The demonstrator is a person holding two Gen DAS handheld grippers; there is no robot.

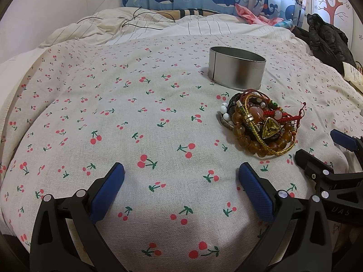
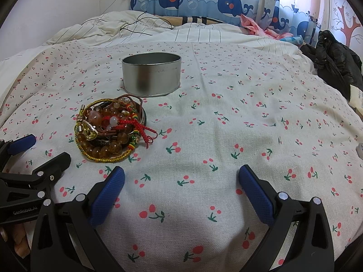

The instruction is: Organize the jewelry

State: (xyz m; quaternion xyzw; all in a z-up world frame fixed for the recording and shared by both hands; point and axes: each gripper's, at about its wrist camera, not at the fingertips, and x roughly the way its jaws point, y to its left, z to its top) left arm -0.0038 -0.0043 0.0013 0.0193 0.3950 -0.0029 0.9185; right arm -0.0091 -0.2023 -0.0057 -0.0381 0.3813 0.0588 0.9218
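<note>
Jewelry pile (amber bead bracelets, red cords, gold braid, yellow triangle stone) sits tangled on the cherry-print cloth, just in front of a round metal tin, open top, near but not touching. Left gripper low over bare cloth w/ jaws spread wide, nothing between the blue pads. Right gripper same: wide apart, holding nothing, pile off to its left. Behind: striped bedding, whale curtain, black jacket at right edge.

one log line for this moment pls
left hand-held gripper: open | right hand-held gripper: open | jewelry: piled beside tin | phase: pre-grasp
</note>
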